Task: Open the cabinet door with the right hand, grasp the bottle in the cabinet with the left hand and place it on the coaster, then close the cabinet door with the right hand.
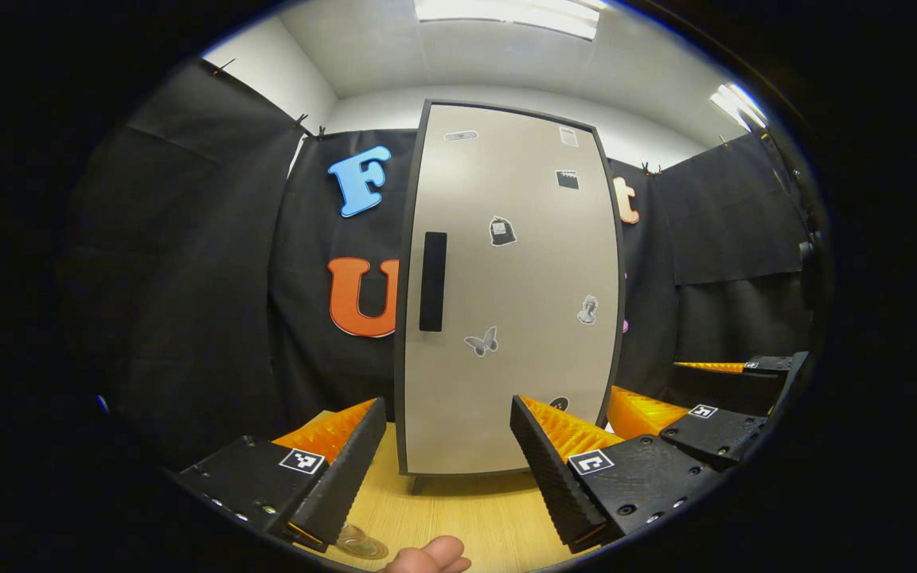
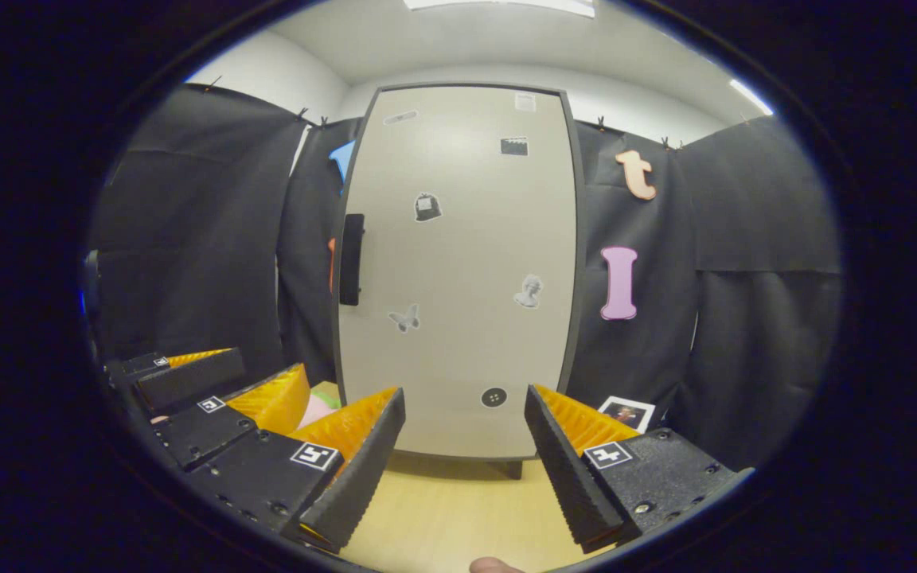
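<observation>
Cabinet door (image 1: pixel 518 302) is closed, flush in its dark frame, facing both cameras. Cabinet stands upright on the worktop (image 1: pixel 458 517) on short legs, against the black cloth wall. Dark vertical handle (image 1: pixel 432 281) sits on the door's left edge at mid height; in the right gripper view the handle (image 2: pixel 352 259) is likewise at the left edge. Small stickers are scattered over the door face: a butterfly (image 1: pixel 481 341) below the handle level, a bust (image 1: pixel 587 309) to the right, a round dark one (image 2: pixel 493 397) near the bottom.

Bottle can't be seen with the door closed. A round clear disc (image 1: pixel 361 546), possibly the coaster, lies on the worktop at the bottom edge of the left gripper view, just beside the left finger; can't tell for sure.

Left hand-held gripper (image 1: pixel 446 458): fingers spread wide, nothing between them, aimed at the lower door, apart from it. A fingertip (image 1: pixel 431 557) of the person shows at the bottom edge.

Right hand-held gripper (image 2: pixel 465 458): fingers spread, nothing held, aimed at the door's lower middle, not touching. It also shows at the right of the left gripper view (image 1: pixel 693 398), beside the left one.

A small photo card (image 2: pixel 626 414) leans at the wall's foot right of the cabinet. Something pink and green (image 2: pixel 320 407) sits low to the cabinet's left, mostly hidden.
</observation>
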Action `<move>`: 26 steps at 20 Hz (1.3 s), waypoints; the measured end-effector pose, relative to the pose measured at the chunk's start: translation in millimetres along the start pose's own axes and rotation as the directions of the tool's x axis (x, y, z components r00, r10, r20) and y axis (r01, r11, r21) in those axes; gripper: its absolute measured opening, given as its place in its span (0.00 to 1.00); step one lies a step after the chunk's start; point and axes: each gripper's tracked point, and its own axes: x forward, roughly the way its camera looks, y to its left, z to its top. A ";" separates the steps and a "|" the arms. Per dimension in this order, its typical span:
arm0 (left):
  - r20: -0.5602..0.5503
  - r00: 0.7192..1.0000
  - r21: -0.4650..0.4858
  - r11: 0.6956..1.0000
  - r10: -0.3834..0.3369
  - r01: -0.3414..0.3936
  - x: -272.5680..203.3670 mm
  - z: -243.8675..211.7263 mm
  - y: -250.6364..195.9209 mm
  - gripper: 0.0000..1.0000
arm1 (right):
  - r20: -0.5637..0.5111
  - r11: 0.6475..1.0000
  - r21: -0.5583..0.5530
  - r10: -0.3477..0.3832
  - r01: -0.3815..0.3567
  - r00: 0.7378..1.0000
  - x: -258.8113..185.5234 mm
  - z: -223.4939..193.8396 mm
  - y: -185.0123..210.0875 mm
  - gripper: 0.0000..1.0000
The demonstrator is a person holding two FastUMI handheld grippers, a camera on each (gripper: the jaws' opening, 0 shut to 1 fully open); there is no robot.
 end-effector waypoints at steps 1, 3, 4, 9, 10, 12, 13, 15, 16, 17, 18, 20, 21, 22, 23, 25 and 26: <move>-0.001 1.000 -0.012 1.000 -0.007 0.007 -0.3 0.8 -1.3 0.95 | -0.009 1.000 -0.007 -0.003 0.002 1.000 1.5 -2.2 -0.6 0.97; 0.000 1.000 -0.025 1.000 -0.011 0.011 -0.5 2.4 -1.2 0.95 | -0.028 1.000 -0.015 0.000 0.000 1.000 2.3 -7.2 0.8 0.96; -0.008 1.000 -0.024 1.000 -0.011 0.011 -1.1 0.5 0.1 0.95 | -0.031 1.000 -0.016 0.000 -0.001 1.000 1.9 -8.7 1.3 0.97; 0.000 1.000 -0.017 1.000 -0.011 0.011 -4.6 1.3 1.8 0.95 | -0.006 1.000 -0.017 0.002 -0.003 1.000 -2.2 -1.8 5.6 0.98; 0.001 1.000 -0.022 1.000 -0.014 0.014 -4.6 1.7 1.5 0.95 | 0.000 1.000 -0.021 -0.001 0.001 1.000 -2.9 -1.3 4.0 0.98; -0.004 1.000 -0.020 1.000 -0.017 0.017 -6.2 0.1 0.1 0.95 | -0.008 1.000 -0.011 -0.008 0.008 1.000 -4.9 -5.5 2.6 0.98; -0.007 1.000 -0.017 1.000 -0.020 0.020 -6.9 -0.5 -1.4 0.95 | -0.013 1.000 -0.001 -0.008 0.008 1.000 -6.0 -5.6 2.5 0.98; -0.010 0.999 -0.009 0.999 -0.035 0.034 -9.2 -1.0 -6.1 0.95 | -0.016 1.000 0.004 -0.018 0.018 1.000 -5.9 -4.0 -1.6 0.98; -0.006 0.999 -0.004 0.999 -0.034 0.034 -9.9 -0.1 -7.5 0.95 | -0.013 1.000 0.003 -0.021 0.021 1.000 -7.8 -3.7 -2.9 0.98; -0.001 0.999 -0.002 0.999 -0.037 0.037 -10.7 1.3 -8.4 0.95 | -0.011 1.000 0.001 -0.022 0.022 1.000 -7.9 -2.5 -3.4 0.98; 0.001 0.999 -0.004 0.999 -0.038 0.038 -10.4 1.8 -10.0 0.95 | -0.009 1.000 0.001 -0.025 0.025 1.000 -9.9 -2.1 -5.5 0.98; -0.001 1.000 -0.007 1.000 -0.028 0.028 -12.3 1.2 -9.6 0.95 | -0.003 1.000 -0.002 -0.024 0.024 1.000 -12.5 -0.1 -7.1 0.98; -0.003 1.000 -0.007 1.000 -0.023 0.023 -13.3 0.7 -10.4 0.95 | 0.000 1.000 -0.006 -0.025 0.025 1.000 -13.9 0.3 -8.0 0.98; -0.003 1.000 -0.006 1.000 -0.023 0.023 -14.8 0.6 -11.4 0.95 | 0.002 1.000 -0.007 -0.024 0.024 1.000 -15.8 0.1 -8.5 0.98; -0.002 1.000 -0.004 1.000 -0.016 0.016 -16.6 1.3 -10.3 0.95 | 0.004 1.000 -0.003 -0.024 0.024 1.000 -16.1 -0.3 -8.0 0.98; -0.016 1.000 -0.001 1.000 -0.001 0.001 -21.2 -3.9 -6.2 0.95 | -0.007 1.000 0.005 -0.012 0.012 1.000 -18.0 -6.8 -4.3 0.98; -0.024 1.000 0.006 1.000 0.011 -0.010 -24.3 -7.2 -2.1 0.95 | -0.016 1.000 0.007 -0.001 0.001 1.000 -18.7 -10.9 -0.5 0.98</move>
